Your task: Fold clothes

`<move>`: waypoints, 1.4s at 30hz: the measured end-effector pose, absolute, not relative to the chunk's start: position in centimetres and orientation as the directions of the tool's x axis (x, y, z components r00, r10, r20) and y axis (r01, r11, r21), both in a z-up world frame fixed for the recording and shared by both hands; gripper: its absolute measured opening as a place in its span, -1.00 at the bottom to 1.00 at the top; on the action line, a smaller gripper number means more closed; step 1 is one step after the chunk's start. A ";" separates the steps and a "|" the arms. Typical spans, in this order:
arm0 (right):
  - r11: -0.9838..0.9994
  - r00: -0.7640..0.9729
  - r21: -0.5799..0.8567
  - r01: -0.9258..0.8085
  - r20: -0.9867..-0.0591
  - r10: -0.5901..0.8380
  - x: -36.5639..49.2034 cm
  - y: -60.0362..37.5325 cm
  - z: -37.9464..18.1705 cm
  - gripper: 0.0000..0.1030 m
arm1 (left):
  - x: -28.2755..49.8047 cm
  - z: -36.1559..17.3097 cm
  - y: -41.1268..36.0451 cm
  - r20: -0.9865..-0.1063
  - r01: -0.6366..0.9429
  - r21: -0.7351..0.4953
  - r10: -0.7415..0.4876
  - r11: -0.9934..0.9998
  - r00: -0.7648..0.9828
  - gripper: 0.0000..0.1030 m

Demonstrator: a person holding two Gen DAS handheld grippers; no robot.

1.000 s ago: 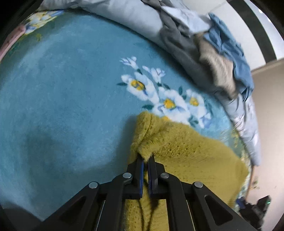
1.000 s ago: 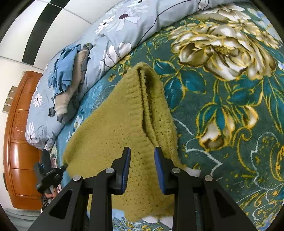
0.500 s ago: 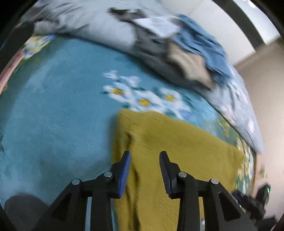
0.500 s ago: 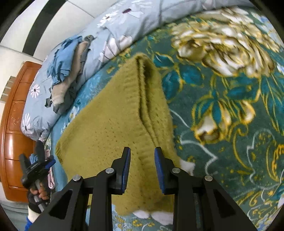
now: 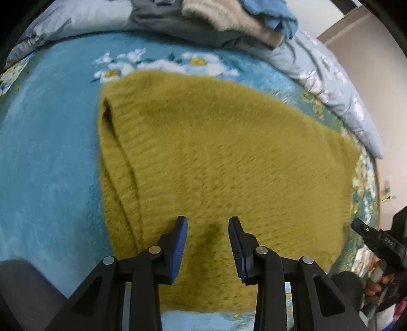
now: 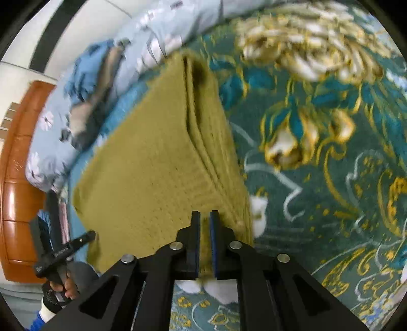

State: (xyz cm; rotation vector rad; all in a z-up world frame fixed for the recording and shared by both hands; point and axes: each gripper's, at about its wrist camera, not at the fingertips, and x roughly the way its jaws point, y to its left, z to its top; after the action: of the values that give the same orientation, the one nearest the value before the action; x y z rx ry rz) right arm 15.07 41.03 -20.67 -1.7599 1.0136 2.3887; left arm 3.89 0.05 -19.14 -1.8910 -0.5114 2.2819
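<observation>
- Lying flat on the floral blanket [image 5: 45,157], the mustard knit sweater [image 5: 223,152] fills the middle of the left wrist view, folded into a rough rectangle with a doubled edge running along its 9 o'clock side.
- The left gripper [image 5: 207,238] hovers over the sweater's near edge at 6 o'clock; its jaws are spread wide apart, with only knit fabric visible between them and nothing gripped.
- The blue pads on its fingers [image 5: 179,244] face each other across that gap.
- In the right wrist view the sweater [image 6: 152,163] stretches from 6 o'clock up toward 12 o'clock, its stacked layers forming a ridge along the 3 o'clock side.
- The right gripper [image 6: 204,244] sits at the near end of that ridge; its jaws are drawn almost together, and a strip of the sweater's edge shows in the narrow slot between them, so it looks pinched on the fabric.
- The blanket [image 6: 330,178] on that side is dark teal with large gold and white flowers.
- A pile of clothes [image 5: 229,20] in grey, beige and blue rests at 12 o'clock in the left view, on top of a pale blue floral duvet [image 5: 338,84] that curves down toward 3 o'clock.
- The same pile [image 6: 94,84] appears blurred at 10 o'clock in the right view, just beyond the sweater.
- A wooden headboard [image 6: 17,178] stands at 9 o'clock there.
- Each view catches the other handheld gripper at its edge: at 4 o'clock in the left, at 8 o'clock in the right.
</observation>
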 end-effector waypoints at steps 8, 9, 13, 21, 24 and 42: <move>-0.700 -0.386 0.547 -0.459 -0.833 -0.397 13.6 43.3 -23.8 0.14 | 2.9 -18.1 6.8 -0.914 0.006 -0.377 0.371 -0.926 -0.166 -0.18; -0.694 -0.385 0.548 -0.467 -0.833 -0.398 13.5 43.3 -24.1 0.14 | 2.9 -18.3 8.1 -0.919 -0.028 -0.363 0.363 -0.931 -0.152 -0.18; -0.665 -0.397 0.554 -0.500 -0.830 -0.392 13.4 43.0 -24.5 0.09 | 4.0 -19.0 11.6 -0.942 -0.115 -0.297 0.311 -0.948 -0.128 -0.18; -0.684 -0.387 0.527 -0.505 -0.846 -0.366 12.5 41.0 -22.9 -0.62 | 4.7 -20.3 14.1 -0.975 -0.214 -0.162 0.190 -0.963 -0.115 -0.15; -0.691 -0.395 0.529 -0.493 -0.844 -0.364 12.3 40.6 -20.9 -0.64 | 4.6 -19.3 12.3 -0.948 -0.136 -0.271 0.288 -0.953 -0.132 -0.15; -0.897 -0.431 0.442 0.016 -0.806 -0.405 3.6 20.8 -5.7 -0.67 | 7.2 -12.7 -13.4 -0.780 0.351 -0.566 0.348 -0.746 -0.519 -0.09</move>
State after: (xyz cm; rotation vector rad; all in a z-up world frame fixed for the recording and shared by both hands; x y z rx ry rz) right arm 3.59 20.78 -5.69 -1.7732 0.6442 2.8253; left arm 7.24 -13.38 -12.70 -1.5413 -1.1207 2.4995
